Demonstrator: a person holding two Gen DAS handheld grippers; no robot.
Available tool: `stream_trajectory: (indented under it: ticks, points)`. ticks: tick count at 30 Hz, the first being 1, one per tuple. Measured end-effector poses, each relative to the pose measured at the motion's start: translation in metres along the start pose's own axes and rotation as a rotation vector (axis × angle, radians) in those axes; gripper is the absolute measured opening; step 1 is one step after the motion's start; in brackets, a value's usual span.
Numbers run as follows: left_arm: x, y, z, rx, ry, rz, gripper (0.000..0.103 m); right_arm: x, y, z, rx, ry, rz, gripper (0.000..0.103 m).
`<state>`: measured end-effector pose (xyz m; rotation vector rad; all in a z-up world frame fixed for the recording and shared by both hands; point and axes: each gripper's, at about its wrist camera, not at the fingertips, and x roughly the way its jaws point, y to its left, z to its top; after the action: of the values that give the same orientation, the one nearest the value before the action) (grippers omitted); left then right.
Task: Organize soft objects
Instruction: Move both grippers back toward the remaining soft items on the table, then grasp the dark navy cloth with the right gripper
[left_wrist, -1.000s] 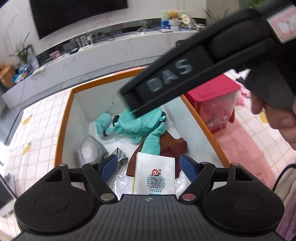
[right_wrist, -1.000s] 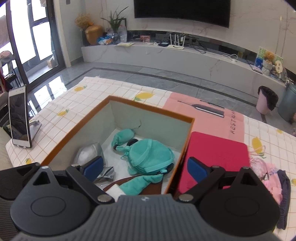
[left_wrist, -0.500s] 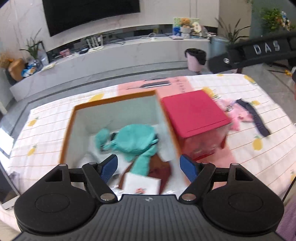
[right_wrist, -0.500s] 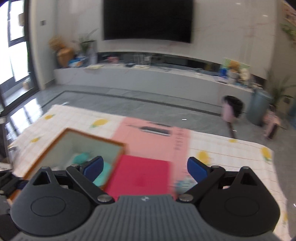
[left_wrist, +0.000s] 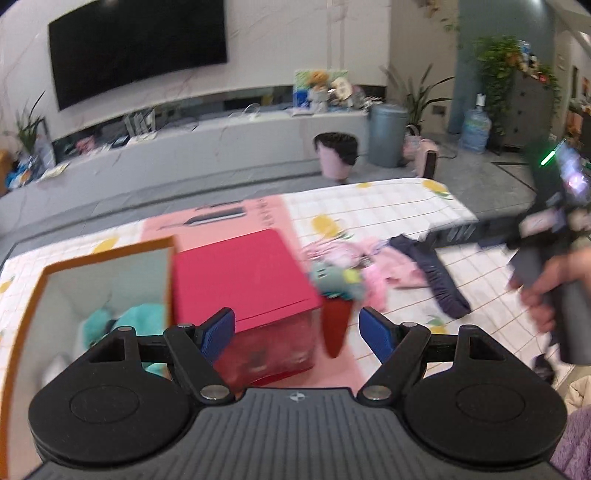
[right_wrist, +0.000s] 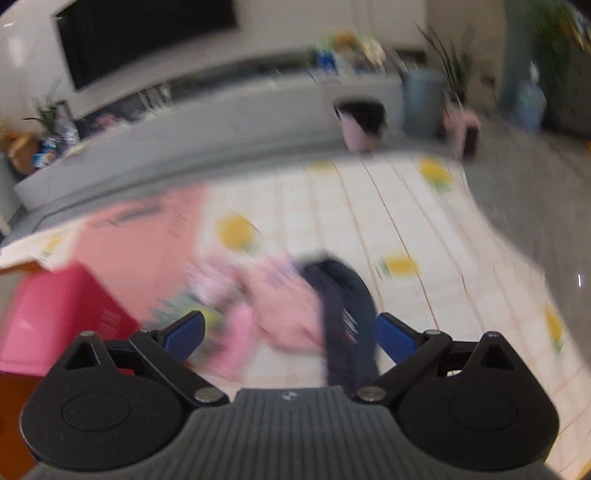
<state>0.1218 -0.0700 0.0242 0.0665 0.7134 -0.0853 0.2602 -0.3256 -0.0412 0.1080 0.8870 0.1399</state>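
In the left wrist view my left gripper (left_wrist: 297, 330) is open and empty above a red-lidded box (left_wrist: 240, 280). Left of it stands an orange-rimmed bin (left_wrist: 110, 253) holding a teal plush (left_wrist: 144, 317). A carrot-shaped plush (left_wrist: 336, 295) lies just right of the red box. Beyond it are pink clothes (left_wrist: 384, 264) and a dark navy garment (left_wrist: 439, 277) on the tablecloth. The right gripper, held by a hand (left_wrist: 554, 288), is at the far right there. In the blurred right wrist view my right gripper (right_wrist: 291, 332) is open over the pink clothes (right_wrist: 280, 295) and the navy garment (right_wrist: 343, 302).
The table has a chequered lemon-print cloth (left_wrist: 388, 206) with a pink panel (left_wrist: 221, 218). Its far edge drops to a grey floor with a pink bin (left_wrist: 336, 155) and a grey bin (left_wrist: 388, 134). A TV wall and low shelf lie behind.
Both grippers have swung right, away from the orange-rimmed bin. The right gripper now looks down on the pile of clothes; the left now faces the red box and carrot plush.
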Motion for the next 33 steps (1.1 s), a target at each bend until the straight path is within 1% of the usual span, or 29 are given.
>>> stream_trajectory:
  ticks: [2, 4, 6, 8, 10, 11, 14, 16, 17, 19, 20, 21, 22, 23, 24, 25, 26, 27, 30, 33]
  points:
    - [0.006, -0.016, -0.005, 0.023, -0.034, -0.018, 0.090, 0.027, -0.018, -0.008, 0.011, 0.081, -0.061, 0.088]
    - [0.013, -0.032, -0.010, 0.043, -0.065, -0.058, 0.090, 0.044, -0.028, -0.011, 0.009, 0.128, -0.104, 0.088]
    - [0.022, -0.049, -0.013, 0.069, -0.064, -0.098, 0.090, 0.055, -0.035, -0.010, 0.036, 0.174, -0.097, 0.088]
    - [0.032, -0.068, -0.017, 0.099, -0.052, -0.110, 0.090, 0.062, -0.039, -0.008, 0.083, 0.191, -0.069, 0.088]
    - [0.042, -0.084, -0.022, 0.134, -0.037, -0.098, 0.090, 0.066, -0.036, -0.008, 0.096, 0.211, -0.036, 0.088]
    - [0.047, -0.091, -0.024, 0.151, -0.028, -0.085, 0.090, 0.069, -0.034, -0.009, 0.093, 0.233, -0.026, 0.088]
    - [0.065, -0.110, -0.033, 0.205, -0.002, -0.016, 0.090, 0.071, -0.026, -0.010, 0.038, 0.243, -0.046, 0.088]
    - [0.074, -0.114, -0.038, 0.204, 0.010, -0.010, 0.090, 0.072, -0.026, -0.011, 0.030, 0.235, -0.055, 0.089]
    - [0.079, -0.114, -0.040, 0.193, 0.018, -0.007, 0.090, 0.072, -0.027, -0.011, 0.026, 0.233, -0.059, 0.087]
    - [0.085, -0.112, -0.041, 0.155, 0.032, -0.002, 0.090, 0.072, -0.026, -0.010, 0.002, 0.230, -0.085, 0.080]
    - [0.088, -0.111, -0.042, 0.141, 0.034, 0.001, 0.090, 0.072, -0.025, -0.010, -0.022, 0.228, -0.108, 0.072]
    - [0.089, -0.111, -0.042, 0.127, 0.032, 0.007, 0.090, 0.073, -0.023, -0.010, -0.059, 0.227, -0.128, 0.067]
    - [0.092, -0.110, -0.042, 0.119, 0.028, 0.014, 0.090, 0.072, -0.023, -0.011, -0.097, 0.225, -0.127, 0.067]
    - [0.095, -0.110, -0.043, 0.118, 0.026, 0.024, 0.090, 0.072, -0.026, -0.010, -0.105, 0.225, -0.111, 0.063]
    - [0.096, -0.111, -0.043, 0.123, 0.021, 0.030, 0.090, 0.070, -0.030, -0.008, -0.098, 0.224, -0.110, 0.053]
    - [0.097, -0.112, -0.043, 0.133, 0.015, 0.034, 0.090, 0.069, -0.033, -0.007, -0.091, 0.222, -0.125, 0.046]
    - [0.097, -0.114, -0.043, 0.146, 0.010, 0.033, 0.090, 0.068, -0.037, -0.005, -0.079, 0.223, -0.142, 0.032]
    - [0.098, -0.116, -0.043, 0.162, 0.006, 0.035, 0.090, 0.067, -0.041, -0.005, -0.065, 0.224, -0.156, 0.022]
    - [0.103, -0.122, -0.043, 0.201, 0.001, 0.063, 0.090, 0.064, -0.047, -0.005, -0.058, 0.234, -0.181, 0.017]
    - [0.113, -0.127, -0.043, 0.243, 0.000, 0.092, 0.090, 0.061, -0.047, -0.006, -0.096, 0.250, -0.227, 0.016]
